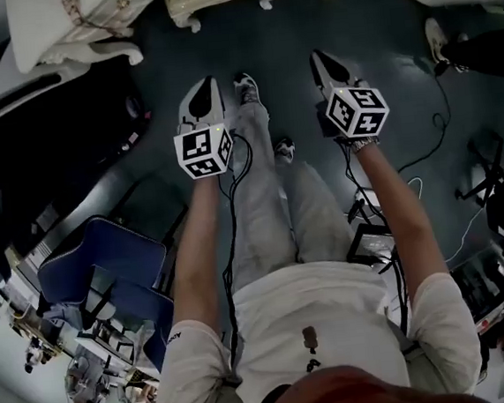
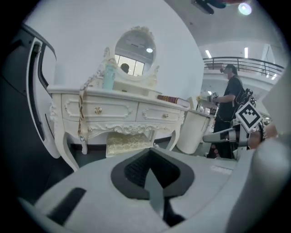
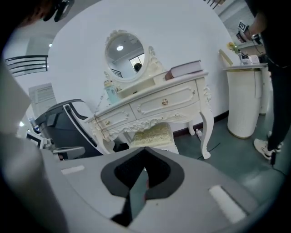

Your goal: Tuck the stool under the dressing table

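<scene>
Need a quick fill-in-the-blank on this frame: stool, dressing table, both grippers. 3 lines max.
1. The stool sits tucked ____ the dressing table.
2. The left gripper and the right gripper both have their jaws ____.
3. Between each gripper's jaws there is ____.

Missing words: under; shut; nothing

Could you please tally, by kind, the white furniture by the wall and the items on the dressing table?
Dressing table: 1
Stool: 1
Oval mirror: 1
Teal bottle: 1
Book: 1
Total: 5
</scene>
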{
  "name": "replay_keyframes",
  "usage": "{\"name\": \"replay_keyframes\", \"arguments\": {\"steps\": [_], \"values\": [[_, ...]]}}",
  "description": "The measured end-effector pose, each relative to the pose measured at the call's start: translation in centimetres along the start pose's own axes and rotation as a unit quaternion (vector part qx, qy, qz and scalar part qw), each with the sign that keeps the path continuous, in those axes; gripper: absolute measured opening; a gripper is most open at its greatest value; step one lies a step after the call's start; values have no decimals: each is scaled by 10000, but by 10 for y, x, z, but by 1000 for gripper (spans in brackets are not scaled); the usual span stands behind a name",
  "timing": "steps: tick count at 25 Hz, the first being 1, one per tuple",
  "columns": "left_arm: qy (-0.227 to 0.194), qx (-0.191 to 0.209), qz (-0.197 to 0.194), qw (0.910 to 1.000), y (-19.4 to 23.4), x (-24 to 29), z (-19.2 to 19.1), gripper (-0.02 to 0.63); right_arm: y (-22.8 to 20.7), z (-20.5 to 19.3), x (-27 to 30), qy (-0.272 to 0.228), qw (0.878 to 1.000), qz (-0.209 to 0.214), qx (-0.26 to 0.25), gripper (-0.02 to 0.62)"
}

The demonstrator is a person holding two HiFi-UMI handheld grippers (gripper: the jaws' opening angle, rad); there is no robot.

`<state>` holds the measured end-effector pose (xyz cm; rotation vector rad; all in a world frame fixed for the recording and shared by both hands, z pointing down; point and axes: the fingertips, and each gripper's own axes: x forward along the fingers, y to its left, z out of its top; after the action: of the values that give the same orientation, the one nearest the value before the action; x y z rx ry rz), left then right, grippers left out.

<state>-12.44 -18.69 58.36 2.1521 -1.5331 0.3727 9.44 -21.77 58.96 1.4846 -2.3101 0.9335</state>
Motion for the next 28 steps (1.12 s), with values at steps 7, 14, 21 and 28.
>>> {"name": "replay_keyframes", "arguments": {"steps": [7, 14, 21, 28], "values": [[-491, 256, -300, 9980, -59, -104, 74, 8, 61, 64, -117, -536, 9968, 367, -475, 6], [-807, 335, -316, 9957, -84, -181, 136, 8, 100, 129, -203, -1113, 9873, 422, -1049, 6], [-1225, 457, -63, 9914, -79, -264, 218, 6, 131, 224, -284, -1825, 9735, 357, -1333, 6], [-1454, 752, -295, 9861, -76, -322, 286, 6, 172, 287, -345, -2241, 9582, 373, -1739, 6]]}}
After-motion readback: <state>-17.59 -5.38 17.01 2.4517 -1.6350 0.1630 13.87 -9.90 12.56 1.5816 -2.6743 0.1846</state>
